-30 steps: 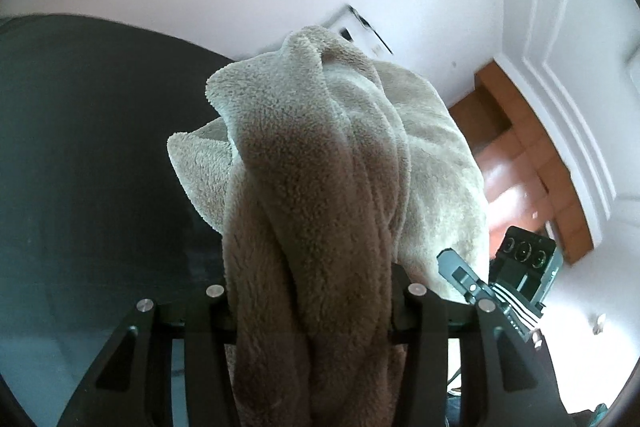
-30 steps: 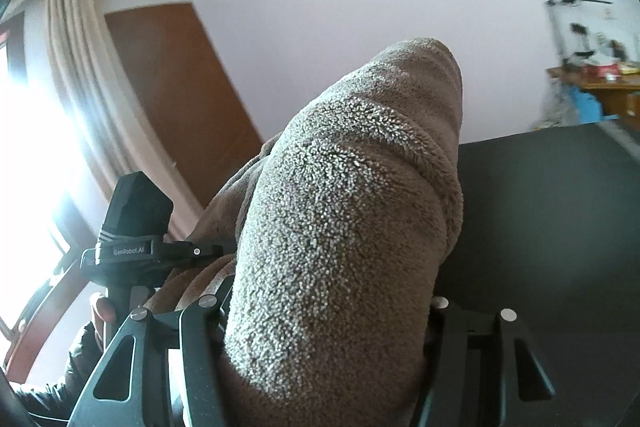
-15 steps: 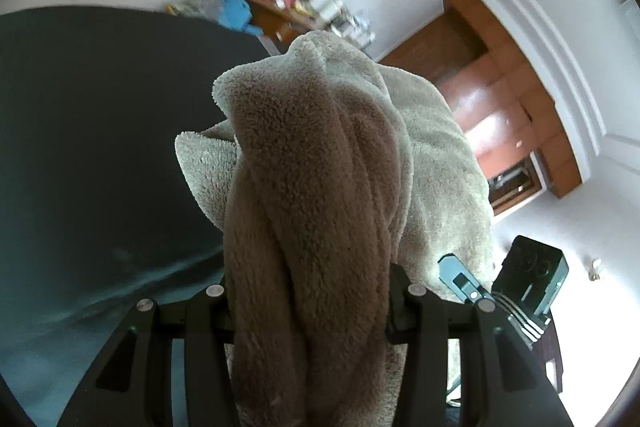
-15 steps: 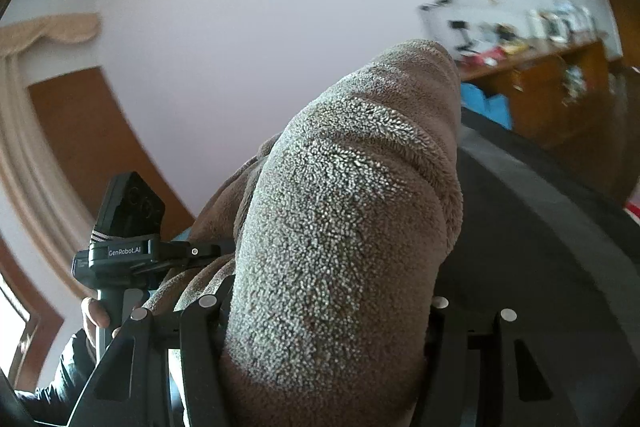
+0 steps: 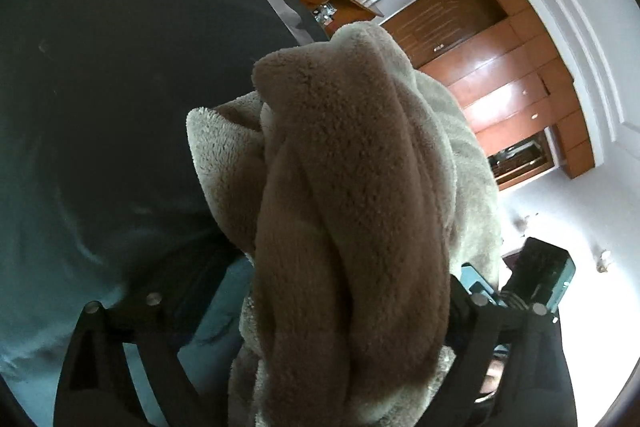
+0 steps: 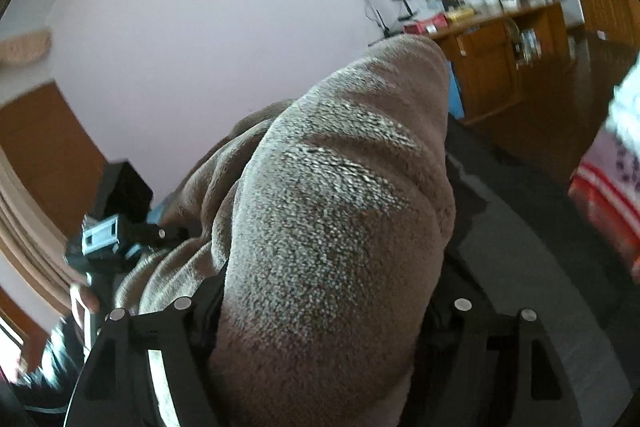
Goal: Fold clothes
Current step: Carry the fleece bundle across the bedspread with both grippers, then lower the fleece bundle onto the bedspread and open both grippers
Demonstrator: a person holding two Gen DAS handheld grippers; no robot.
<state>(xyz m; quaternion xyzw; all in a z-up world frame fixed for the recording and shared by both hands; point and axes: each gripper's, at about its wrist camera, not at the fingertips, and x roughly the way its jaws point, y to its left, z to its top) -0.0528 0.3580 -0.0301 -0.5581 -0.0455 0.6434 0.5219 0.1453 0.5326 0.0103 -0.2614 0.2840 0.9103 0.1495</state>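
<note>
A thick beige-brown fleece garment is bunched up between the fingers of my left gripper, hiding the fingertips. The jaws stand wide, with a bare gap between the left finger and the fleece, so this gripper is open. The same fleece garment fills my right gripper, whose jaws are spread a little with a thin dark gap on the right side. The cloth hangs in a band between the two grippers above the dark table.
The dark table runs to the right in the right wrist view, with a red-and-white cloth at its edge. A cluttered wooden sideboard and tall wooden cabinets stand behind. A hand holds the other gripper's handle.
Both grippers swung down toward the table, bringing the sideboard and cabinets into view. The left jaws have spread wide apart, and the right jaws have spread slightly.
</note>
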